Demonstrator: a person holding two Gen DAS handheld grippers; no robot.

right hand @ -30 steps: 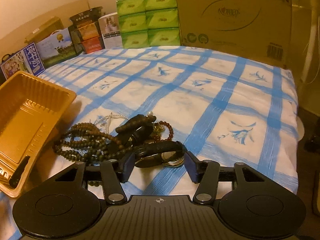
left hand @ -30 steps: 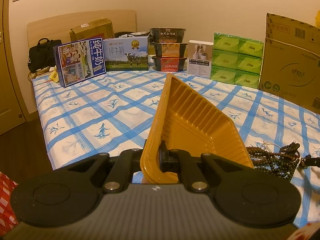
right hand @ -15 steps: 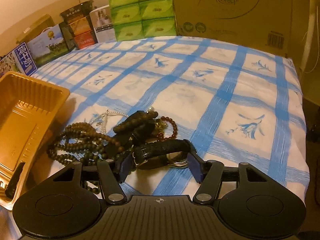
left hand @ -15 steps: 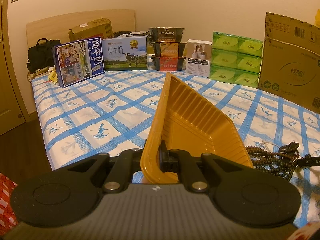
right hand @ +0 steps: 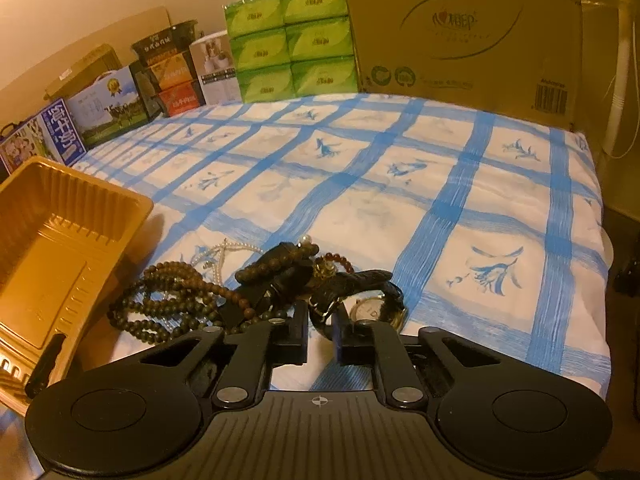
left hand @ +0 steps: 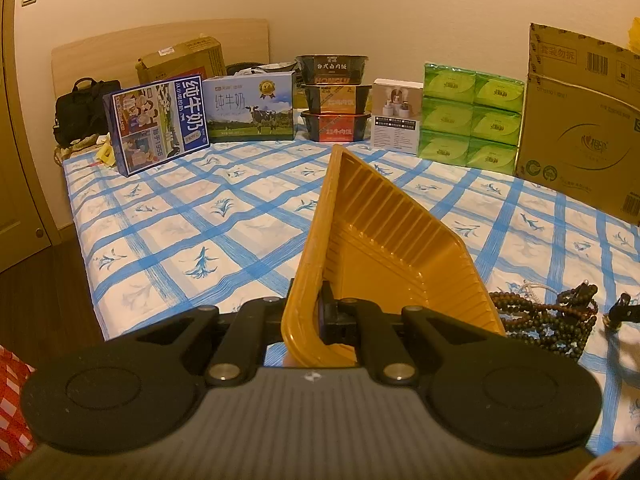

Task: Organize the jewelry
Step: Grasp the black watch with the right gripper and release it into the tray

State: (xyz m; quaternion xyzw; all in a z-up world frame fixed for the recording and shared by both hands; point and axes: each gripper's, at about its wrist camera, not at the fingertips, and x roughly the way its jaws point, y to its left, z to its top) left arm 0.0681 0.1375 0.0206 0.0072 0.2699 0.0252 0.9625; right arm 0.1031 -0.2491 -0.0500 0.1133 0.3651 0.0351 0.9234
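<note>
My left gripper (left hand: 320, 312) is shut on the near rim of a yellow plastic tray (left hand: 380, 232), which stands tilted on the blue-checked bedsheet. In the right wrist view the tray (right hand: 60, 240) is at the left, with nothing visible in it. A heap of jewelry lies beside it: dark wooden prayer beads (right hand: 168, 296), a pearl strand (right hand: 228, 248), a reddish bead bracelet (right hand: 340, 260) and a wristwatch (right hand: 372, 308) with a black strap. My right gripper (right hand: 320, 334) is closing, and its jaws pinch the watch strap at the heap's near edge.
Milk cartons (left hand: 160, 124), stacked food bowls (left hand: 336, 96), green tissue packs (left hand: 468, 120) and a big cardboard box (right hand: 460, 28) line the back of the bed. The bed's edge falls away to the floor at the right (right hand: 600, 280) and beyond the left side (left hand: 40, 280).
The right gripper's jaws, wide apart around the watch before, have come together on its strap. The left gripper and tray have not moved.
</note>
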